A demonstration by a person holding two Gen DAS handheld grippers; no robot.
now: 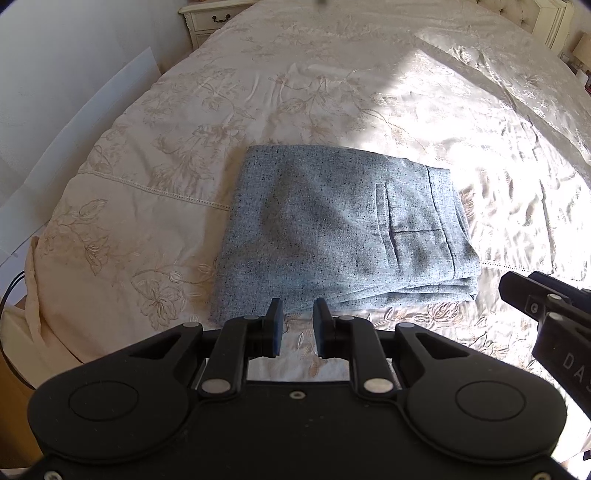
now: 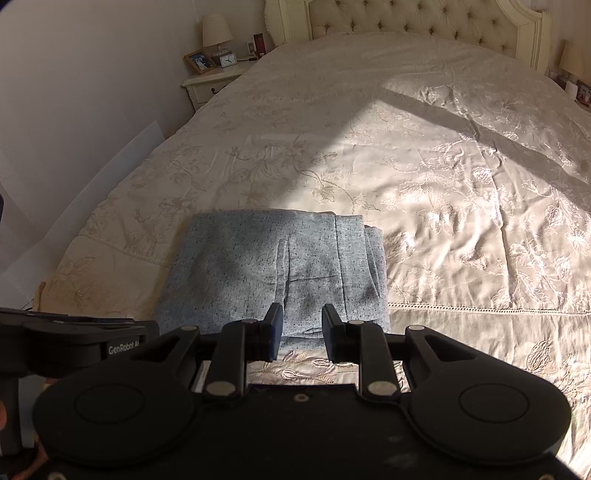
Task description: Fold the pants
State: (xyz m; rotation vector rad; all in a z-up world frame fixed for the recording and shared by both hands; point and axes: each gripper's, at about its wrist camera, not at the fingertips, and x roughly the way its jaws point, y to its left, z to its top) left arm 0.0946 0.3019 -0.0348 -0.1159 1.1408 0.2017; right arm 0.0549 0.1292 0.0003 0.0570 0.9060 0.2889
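Note:
Grey speckled pants point(image 1: 332, 229) lie folded into a compact stack on the cream embroidered bedspread point(image 1: 166, 166), a back pocket facing up. My left gripper point(image 1: 298, 314) hovers at the stack's near edge, jaws slightly apart with nothing between them. The right wrist view shows the same pants point(image 2: 266, 266) just beyond my right gripper point(image 2: 302, 317), which also stands open and empty over the near edge. The right gripper's black body point(image 1: 546, 306) shows at the right side of the left wrist view; the left one point(image 2: 74, 339) appears at the lower left of the right wrist view.
A tufted headboard point(image 2: 406, 18) closes the far end of the bed. A cream nightstand point(image 2: 210, 83) at the far left carries a lamp, a clock and a photo frame. A white board point(image 1: 74, 147) leans on the wall left of the bed. Sunlight covers the bedspread's right half.

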